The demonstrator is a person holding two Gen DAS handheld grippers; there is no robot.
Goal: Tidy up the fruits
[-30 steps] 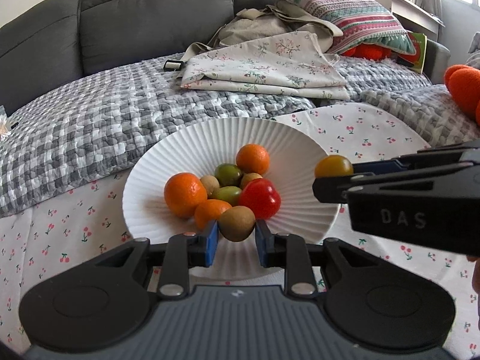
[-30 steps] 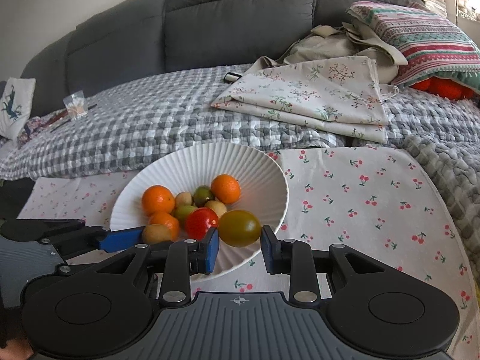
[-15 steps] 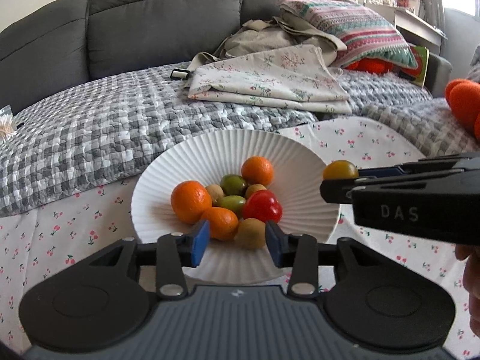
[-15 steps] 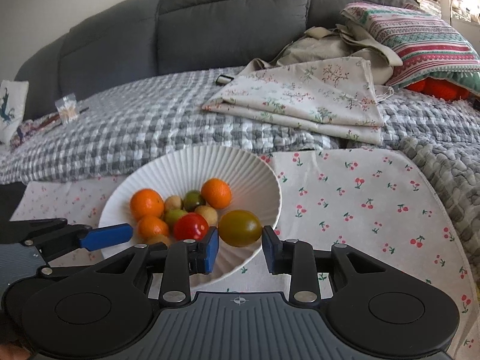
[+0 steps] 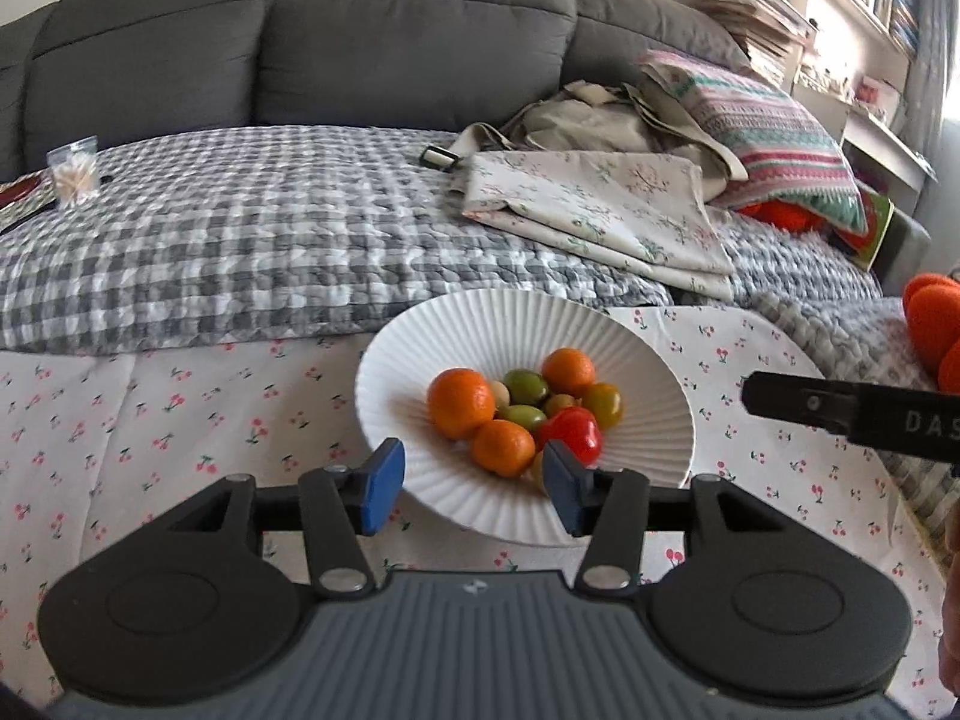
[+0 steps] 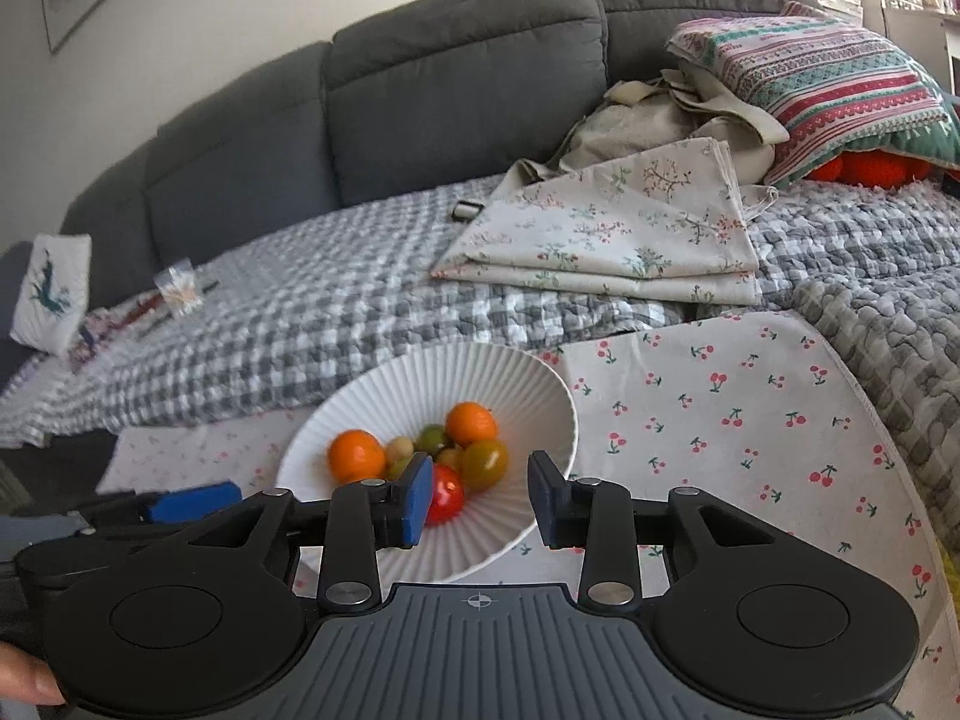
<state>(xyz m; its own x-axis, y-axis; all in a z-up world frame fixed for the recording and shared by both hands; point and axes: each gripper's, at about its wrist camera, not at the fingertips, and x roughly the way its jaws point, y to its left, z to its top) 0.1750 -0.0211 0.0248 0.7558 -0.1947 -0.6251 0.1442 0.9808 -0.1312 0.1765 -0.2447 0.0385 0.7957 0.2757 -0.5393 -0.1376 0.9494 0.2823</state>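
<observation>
A white ribbed bowl [image 5: 654, 372] [image 6: 516, 378] sits on a cherry-print cloth and holds several fruits: oranges [image 5: 461, 402], green fruits [image 5: 525, 386], a red tomato [image 5: 570, 433] and an olive-yellow tomato [image 5: 602, 405] [image 6: 483, 463]. A kiwi lies mostly hidden behind my left gripper's right finger. My left gripper [image 5: 471, 495] is open and empty at the bowl's near rim. My right gripper [image 6: 480, 501] is open and empty just in front of the bowl; it shows at the right of the left wrist view [image 5: 852, 414].
A cherry-print cloth [image 6: 750, 420] covers the surface around the bowl. Behind lie a grey checked quilt [image 5: 270, 240], folded floral fabric [image 5: 600, 210], a striped pillow [image 6: 840, 72] and a grey sofa back. Orange plush shows at the right edge [image 5: 930, 324].
Both grippers opened. The kiwi left my left gripper and the olive-yellow tomato left my right gripper; both lie in the bowl. Both grippers drew back from the bowl.
</observation>
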